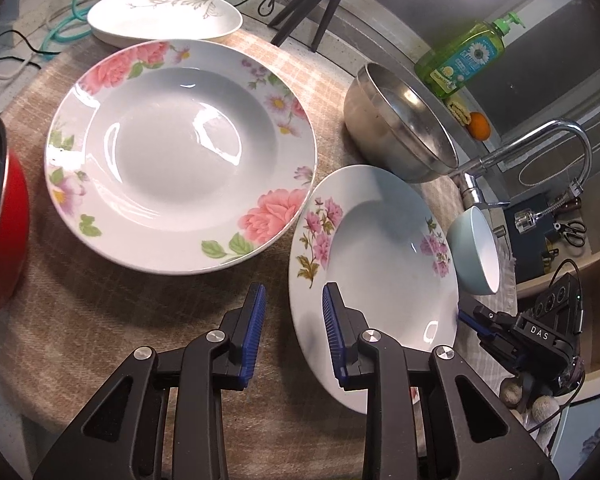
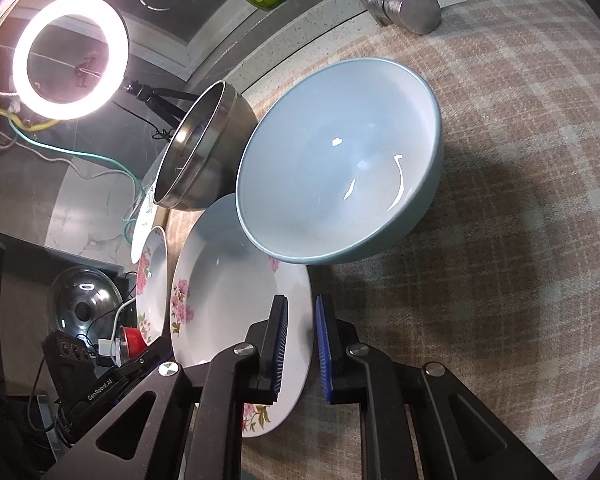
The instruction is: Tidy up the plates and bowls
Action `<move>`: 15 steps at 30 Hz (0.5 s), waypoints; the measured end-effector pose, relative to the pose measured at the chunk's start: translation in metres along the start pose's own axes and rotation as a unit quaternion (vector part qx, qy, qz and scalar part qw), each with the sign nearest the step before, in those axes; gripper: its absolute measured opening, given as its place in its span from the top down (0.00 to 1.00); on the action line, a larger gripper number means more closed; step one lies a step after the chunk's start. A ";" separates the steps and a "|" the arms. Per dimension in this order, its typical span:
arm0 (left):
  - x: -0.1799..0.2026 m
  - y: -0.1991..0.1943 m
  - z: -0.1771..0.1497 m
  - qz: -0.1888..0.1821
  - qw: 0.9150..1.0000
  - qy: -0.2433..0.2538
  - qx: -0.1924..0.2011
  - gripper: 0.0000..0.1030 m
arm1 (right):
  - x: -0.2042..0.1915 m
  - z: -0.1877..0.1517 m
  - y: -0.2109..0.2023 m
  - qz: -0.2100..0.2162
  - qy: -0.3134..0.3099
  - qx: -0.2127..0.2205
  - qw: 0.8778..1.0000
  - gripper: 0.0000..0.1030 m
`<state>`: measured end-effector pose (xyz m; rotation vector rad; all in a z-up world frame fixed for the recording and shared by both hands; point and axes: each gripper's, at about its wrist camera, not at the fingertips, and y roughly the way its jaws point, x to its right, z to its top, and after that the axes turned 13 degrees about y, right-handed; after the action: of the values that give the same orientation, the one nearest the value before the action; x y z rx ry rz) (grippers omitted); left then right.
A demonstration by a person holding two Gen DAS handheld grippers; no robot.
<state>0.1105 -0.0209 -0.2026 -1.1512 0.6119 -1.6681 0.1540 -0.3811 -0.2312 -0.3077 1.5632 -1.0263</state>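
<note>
Both grippers straddle opposite rims of the same small floral plate [image 1: 384,248], a white deep plate with pink blossom sprays on its rim. It lies on a beige checked cloth [image 1: 112,320], just right of a larger rose-patterned plate [image 1: 180,156] and in front of a steel bowl [image 1: 396,128].

Left gripper [image 1: 294,316]: jaws narrow, 1 blue pad [image 1: 334,320] over the plate's inner face, the other pad outside the left rim over the cloth; I cannot tell whether they pinch the rim.

Right gripper [image 2: 302,340]: jaws drawn almost together across the plate's right rim, with 1 pad [image 2: 278,344] lying over the plate and the other outside it; contact is also unclear.

Beyond that rim a pale blue bowl [image 2: 340,168] with a white inside stands just behind the plate, overlapping its far edge in the right wrist view.
</note>
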 end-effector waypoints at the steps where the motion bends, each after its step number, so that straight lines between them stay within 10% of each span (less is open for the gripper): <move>1: -0.001 0.002 0.000 -0.001 1.000 -0.001 -0.002 0.75 | 0.000 0.000 0.001 0.000 0.001 -0.001 1.000 0.88; 15: -0.004 0.011 0.005 -0.013 1.000 -0.006 -0.015 0.76 | 0.004 0.005 0.008 0.004 0.008 -0.015 1.000 0.91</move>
<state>0.1202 -0.0214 -0.2113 -1.1939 0.6194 -1.6775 0.1595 -0.3817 -0.2394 -0.3142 1.5929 -1.0023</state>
